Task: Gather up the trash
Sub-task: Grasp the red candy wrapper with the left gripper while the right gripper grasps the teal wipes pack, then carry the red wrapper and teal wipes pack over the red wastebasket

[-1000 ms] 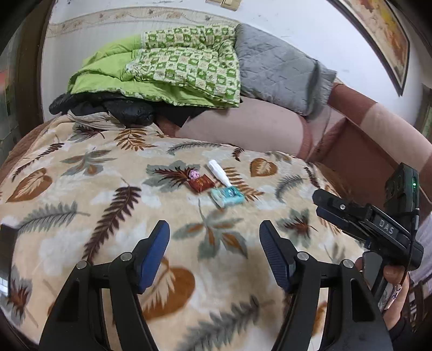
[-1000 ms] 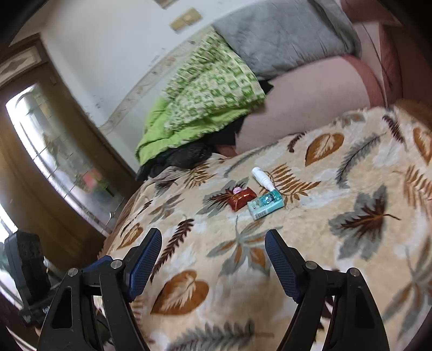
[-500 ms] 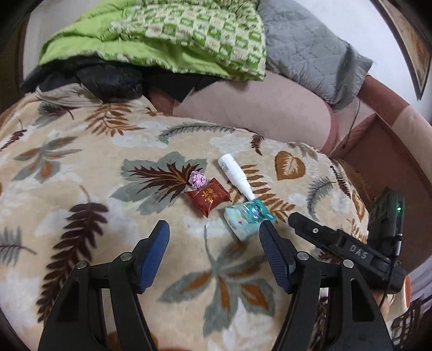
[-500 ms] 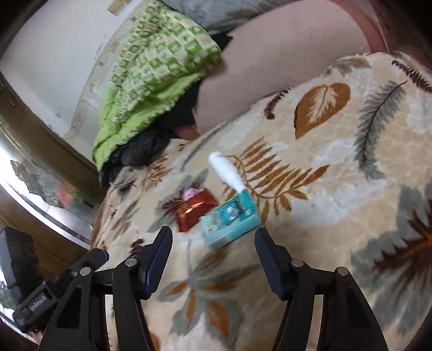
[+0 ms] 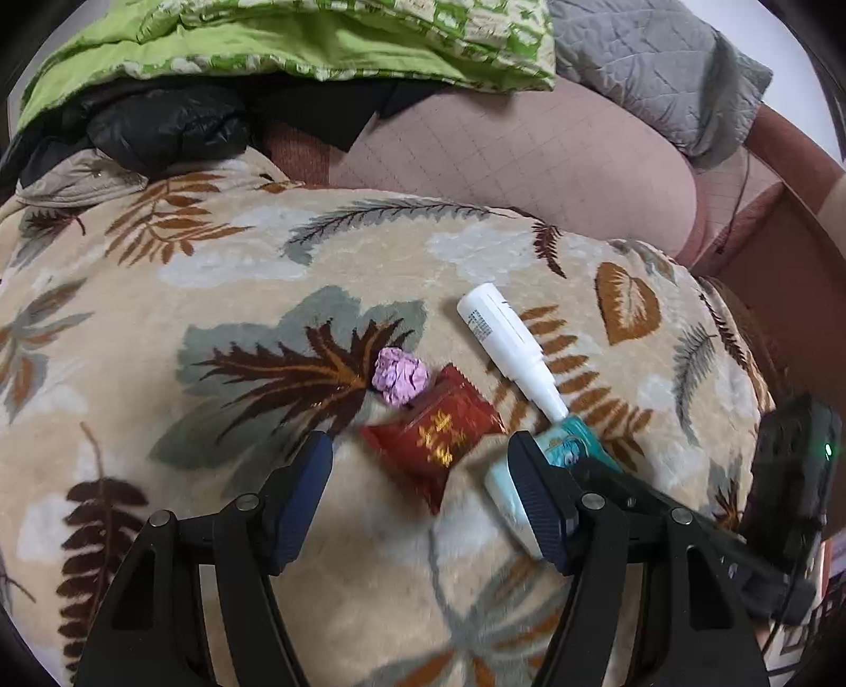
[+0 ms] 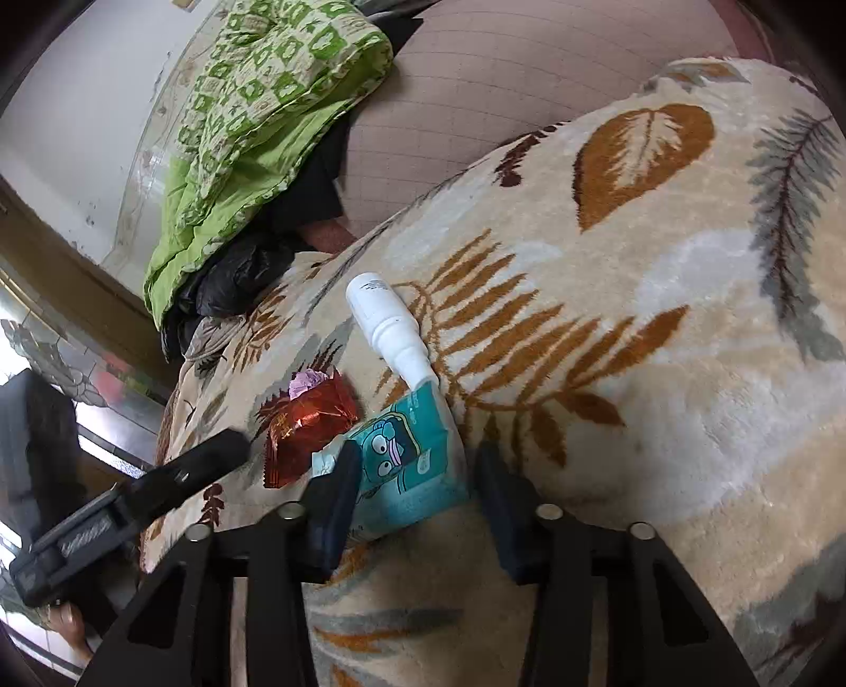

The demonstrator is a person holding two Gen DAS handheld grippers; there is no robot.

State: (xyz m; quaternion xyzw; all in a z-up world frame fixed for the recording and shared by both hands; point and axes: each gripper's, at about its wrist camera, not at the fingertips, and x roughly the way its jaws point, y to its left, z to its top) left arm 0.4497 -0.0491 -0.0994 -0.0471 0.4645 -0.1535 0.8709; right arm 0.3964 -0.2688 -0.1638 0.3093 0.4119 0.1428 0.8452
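Right wrist view, teal packet (image 6: 407,465) between closing right fingers (image 6: 338,491), left fingers (image 5: 301,491) apart.

Leaf-patterned beige blanket (image 5: 222,264) across the frame; green checked quilt (image 5: 317,37) bunched at top over dark clothing (image 5: 169,127); grey quilted pad (image 5: 650,58) upper right; pinkish sofa cushion (image 5: 555,174) just below.
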